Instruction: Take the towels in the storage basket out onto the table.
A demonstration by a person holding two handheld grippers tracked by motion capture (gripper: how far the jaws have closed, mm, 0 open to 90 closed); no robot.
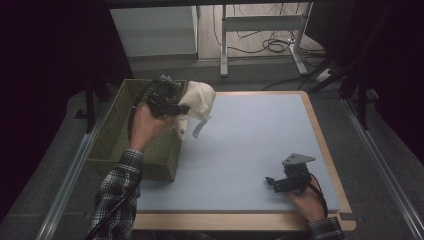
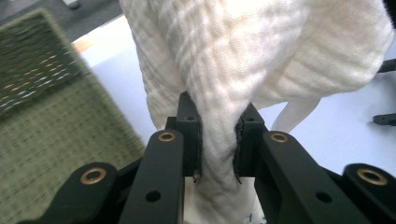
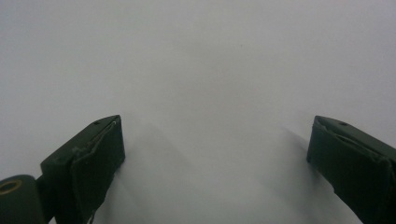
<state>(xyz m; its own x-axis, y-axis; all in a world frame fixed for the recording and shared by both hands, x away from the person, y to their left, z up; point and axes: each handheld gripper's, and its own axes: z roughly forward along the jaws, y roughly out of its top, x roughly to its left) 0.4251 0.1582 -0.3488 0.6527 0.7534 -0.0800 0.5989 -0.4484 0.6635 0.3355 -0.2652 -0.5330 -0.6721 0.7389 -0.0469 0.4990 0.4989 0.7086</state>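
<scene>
A cream waffle-weave cloth hangs bunched from my left gripper, above the right rim of a green woven basket at the table's left edge. In the left gripper view the black jaws pinch a fold of the cloth at the gripper; the rest billows up and to the right, with a strip dangling. My right gripper rests low over the pale blue mat near the front right. Its jaws stand wide apart with nothing between them.
The pale blue mat covers a wooden table top. The basket sits beside the mat's left side. Beyond the table stand a white cabinet, a metal desk frame and floor cables.
</scene>
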